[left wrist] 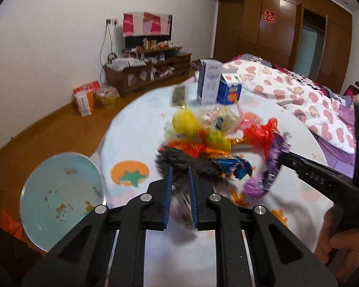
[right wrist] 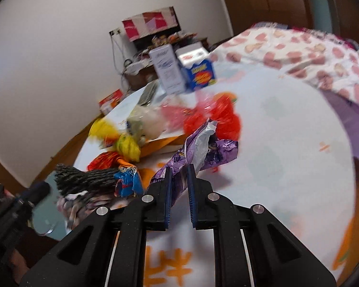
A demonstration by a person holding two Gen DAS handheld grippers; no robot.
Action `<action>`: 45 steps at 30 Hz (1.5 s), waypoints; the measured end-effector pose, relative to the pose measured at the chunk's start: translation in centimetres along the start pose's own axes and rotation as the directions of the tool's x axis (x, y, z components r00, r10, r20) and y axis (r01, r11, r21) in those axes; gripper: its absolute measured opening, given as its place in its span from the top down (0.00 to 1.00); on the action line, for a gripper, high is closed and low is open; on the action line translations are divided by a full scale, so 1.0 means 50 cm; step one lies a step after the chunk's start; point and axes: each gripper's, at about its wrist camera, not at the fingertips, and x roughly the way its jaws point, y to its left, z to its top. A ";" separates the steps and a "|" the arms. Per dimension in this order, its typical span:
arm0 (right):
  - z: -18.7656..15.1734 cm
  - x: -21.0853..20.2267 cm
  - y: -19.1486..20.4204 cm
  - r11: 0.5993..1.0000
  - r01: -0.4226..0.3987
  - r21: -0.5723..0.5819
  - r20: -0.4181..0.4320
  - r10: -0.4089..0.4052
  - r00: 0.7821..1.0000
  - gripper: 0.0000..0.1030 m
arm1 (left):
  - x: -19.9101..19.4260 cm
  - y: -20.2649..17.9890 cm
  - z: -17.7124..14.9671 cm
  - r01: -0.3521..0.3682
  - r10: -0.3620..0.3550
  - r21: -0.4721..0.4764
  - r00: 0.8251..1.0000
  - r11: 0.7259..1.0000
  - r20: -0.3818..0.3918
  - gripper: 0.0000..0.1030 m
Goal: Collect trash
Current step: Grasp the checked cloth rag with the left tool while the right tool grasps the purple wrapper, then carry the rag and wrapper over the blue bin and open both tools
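Observation:
My left gripper [left wrist: 180, 169] is shut on a dark grey frayed wrapper [left wrist: 179, 160], seen also in the right wrist view [right wrist: 83, 178]. My right gripper [right wrist: 179, 169] is shut on a crumpled purple wrapper [right wrist: 203, 148], which shows in the left wrist view [left wrist: 270, 167] at the tip of the right gripper [left wrist: 283, 154]. A pile of trash lies on the round table [left wrist: 136, 124]: yellow wrappers [left wrist: 185, 122], red wrapper [left wrist: 260, 131], blue wrapper [left wrist: 234, 167], orange wrapper [left wrist: 191, 147].
A light blue round bin lid or bowl [left wrist: 62, 198] sits at the table's left edge. Two cartons, white [left wrist: 209, 81] and blue [left wrist: 229, 93], stand at the table's far side. A bed with a heart-patterned quilt [left wrist: 299, 91] is to the right. A cluttered cabinet [left wrist: 148, 69] stands against the wall.

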 end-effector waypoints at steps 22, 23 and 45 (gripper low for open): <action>-0.011 -0.058 -0.061 0.997 0.078 0.015 0.061 -0.079 0.995 0.87 | 0.104 -0.005 -0.086 -0.015 0.011 -0.014 0.974 1.000 -0.227 0.71; -0.013 -0.058 -0.058 0.997 0.076 0.012 0.062 -0.077 0.995 0.87 | 0.108 -0.002 -0.089 -0.020 0.015 -0.019 0.973 1.000 -0.228 0.74; -0.008 -0.092 0.055 0.992 0.023 -0.121 0.102 -0.010 0.995 0.87 | -0.044 0.113 -0.032 -0.119 0.118 -0.097 0.993 0.988 -0.016 0.77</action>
